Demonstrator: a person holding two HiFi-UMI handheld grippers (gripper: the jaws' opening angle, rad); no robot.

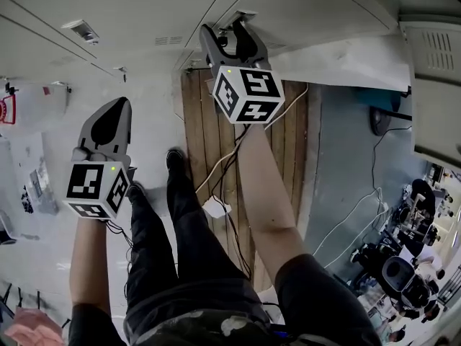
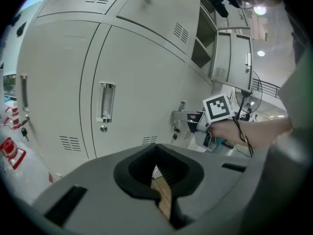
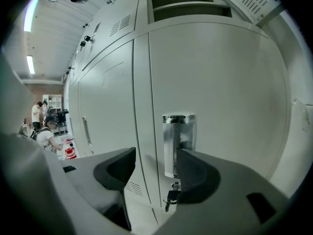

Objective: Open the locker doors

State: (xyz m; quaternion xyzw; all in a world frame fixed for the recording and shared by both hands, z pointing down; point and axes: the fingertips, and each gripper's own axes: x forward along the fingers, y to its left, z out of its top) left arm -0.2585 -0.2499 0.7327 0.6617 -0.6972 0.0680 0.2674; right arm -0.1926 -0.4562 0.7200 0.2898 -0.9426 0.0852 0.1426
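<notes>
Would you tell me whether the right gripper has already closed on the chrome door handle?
No, the right gripper stands open, with the chrome handle showing in the gap.

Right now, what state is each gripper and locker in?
Left gripper, shut, empty.
Right gripper, open, chrome handle ahead, not gripped.
Locker door ahead, closed, key under the handle.
Locker above it, open.
</notes>
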